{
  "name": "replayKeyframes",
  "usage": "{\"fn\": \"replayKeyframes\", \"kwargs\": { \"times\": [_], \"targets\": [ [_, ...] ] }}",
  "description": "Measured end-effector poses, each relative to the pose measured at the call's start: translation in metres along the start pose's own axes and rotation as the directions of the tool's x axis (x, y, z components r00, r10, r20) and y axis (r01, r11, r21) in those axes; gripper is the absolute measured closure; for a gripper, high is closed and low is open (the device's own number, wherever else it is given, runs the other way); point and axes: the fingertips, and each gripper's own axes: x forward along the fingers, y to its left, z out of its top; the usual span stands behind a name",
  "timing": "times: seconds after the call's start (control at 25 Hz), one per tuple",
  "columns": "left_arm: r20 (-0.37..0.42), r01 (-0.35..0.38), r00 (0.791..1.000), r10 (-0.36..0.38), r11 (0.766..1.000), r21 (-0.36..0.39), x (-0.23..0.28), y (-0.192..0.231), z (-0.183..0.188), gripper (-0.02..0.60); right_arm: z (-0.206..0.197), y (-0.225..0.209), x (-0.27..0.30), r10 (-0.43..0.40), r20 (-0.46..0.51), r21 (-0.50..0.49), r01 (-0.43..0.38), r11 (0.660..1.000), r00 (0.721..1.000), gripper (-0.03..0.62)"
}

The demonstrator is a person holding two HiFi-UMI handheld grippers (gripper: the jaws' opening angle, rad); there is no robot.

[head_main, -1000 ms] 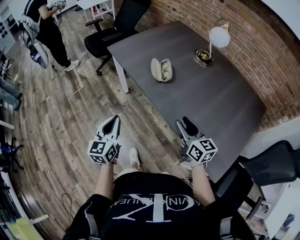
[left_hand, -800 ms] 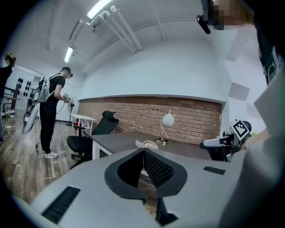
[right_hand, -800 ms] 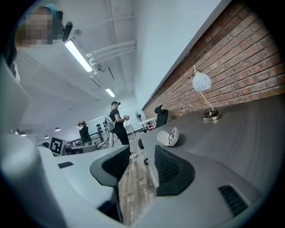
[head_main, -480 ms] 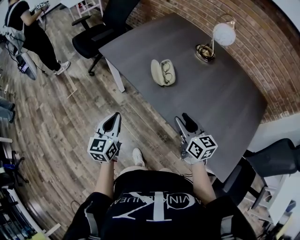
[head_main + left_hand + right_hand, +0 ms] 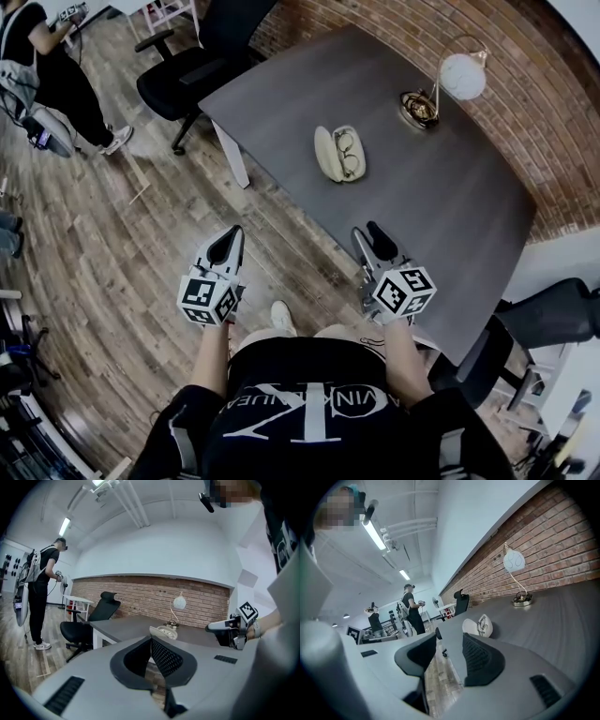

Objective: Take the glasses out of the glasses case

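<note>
An open cream glasses case (image 5: 338, 154) lies on the dark grey table (image 5: 431, 206), with the dark-framed glasses (image 5: 350, 155) resting in its right half. The case also shows in the left gripper view (image 5: 161, 631) and in the right gripper view (image 5: 478, 626), where the glasses (image 5: 483, 626) are visible inside. My left gripper (image 5: 226, 246) hovers over the wooden floor, short of the table, its jaws shut on nothing (image 5: 151, 640). My right gripper (image 5: 372, 236) is at the table's near edge, well short of the case, open and empty (image 5: 450, 641).
A lamp with a white globe (image 5: 461, 76) and brass base (image 5: 419, 108) stands behind the case by the brick wall. A black office chair (image 5: 192, 61) sits at the table's far left end, another chair (image 5: 553, 319) at the right. A person (image 5: 47, 61) stands far left.
The view has moved nearer the table: the case and lamp have slid right and down in the head view. Both grippers keep their pose, the right one now just over the table edge.
</note>
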Motion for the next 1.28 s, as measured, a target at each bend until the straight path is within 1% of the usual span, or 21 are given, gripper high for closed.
{"fn": "replayKeyframes", "kwargs": {
  "times": [0.24, 0.4, 0.64, 0.8, 0.96, 1.12, 1.28],
  "targets": [
    [0.019, 0.024, 1.000, -0.024, 1.000, -0.016, 0.011, 0.006, 0.001, 0.565, 0.003, -0.001, 0.014, -0.032, -0.019, -0.026, 0.031, 0.999, 0.999, 0.427],
    [0.005, 0.038, 0.999, -0.038, 0.999, -0.020, 0.021, 0.008, -0.004, 0.565, 0.008, -0.012, 0.030, -0.063, -0.021, -0.036, 0.062, 0.997, 0.998, 0.427],
    [-0.023, 0.043, 0.999, -0.044, 0.999, -0.025, 0.045, 0.017, -0.012, 0.565, 0.009, -0.028, 0.071, -0.093, -0.043, -0.070, 0.090, 0.994, 0.995, 0.430],
    [-0.035, 0.041, 0.999, -0.041, 0.999, -0.010, 0.069, 0.030, -0.005, 0.565, 0.011, -0.039, 0.103, -0.091, -0.061, -0.072, 0.087, 0.994, 0.994, 0.431],
    [-0.026, 0.033, 0.999, -0.033, 0.999, -0.008, 0.098, 0.046, 0.010, 0.565, 0.022, -0.051, 0.131, -0.100, -0.072, -0.079, 0.094, 0.992, 0.992, 0.433],
    [-0.031, 0.046, 0.998, -0.046, 0.999, -0.010, 0.131, 0.051, 0.013, 0.565, 0.023, -0.062, 0.160, -0.119, -0.108, -0.125, 0.105, 0.986, 0.987, 0.433],
    [-0.048, 0.071, 0.996, -0.071, 0.997, -0.008, 0.158, 0.047, 0.012, 0.565, 0.019, -0.078, 0.181, -0.187, -0.171, -0.203, 0.151, 0.968, 0.968, 0.437]
  ]
}}
